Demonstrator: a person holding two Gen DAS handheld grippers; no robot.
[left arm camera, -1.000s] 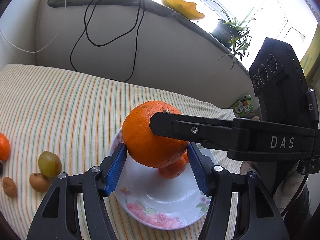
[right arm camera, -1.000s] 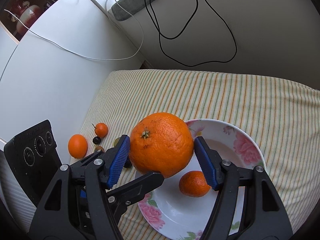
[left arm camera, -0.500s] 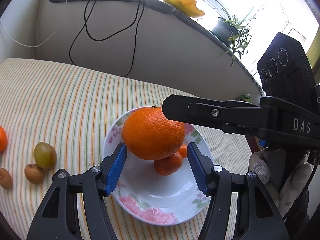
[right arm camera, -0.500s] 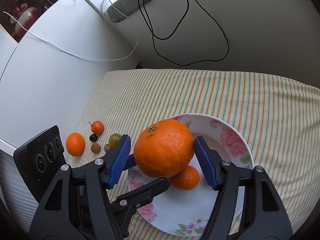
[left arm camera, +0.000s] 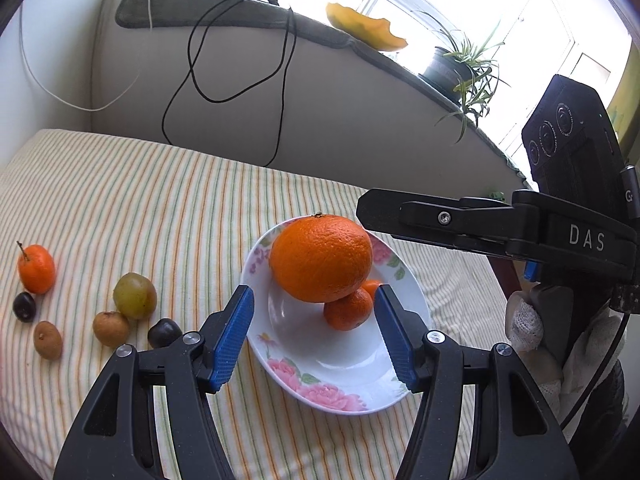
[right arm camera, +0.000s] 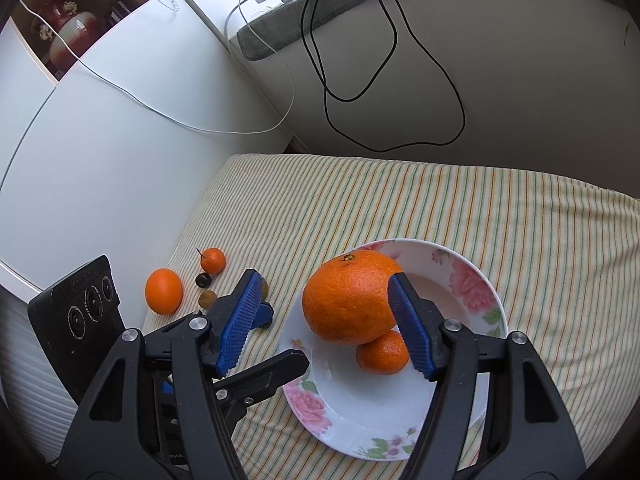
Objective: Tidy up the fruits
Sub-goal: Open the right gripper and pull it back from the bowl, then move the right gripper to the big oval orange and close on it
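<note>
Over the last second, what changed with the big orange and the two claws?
The big orange now sits on the floral plate, resting against the small mandarin. Both the left claw and right claw have backed away from it, open, touching nothing. The plate, the mandarin and the loose fruits on the striped cloth stayed put.

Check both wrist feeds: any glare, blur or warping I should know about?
Left wrist view: window blown out white, glare spot on the plate, fruit sharp. Right wrist view: even light, no blowout, big orange crisp. Both: fisheye bends the edges, dark corners.
</note>
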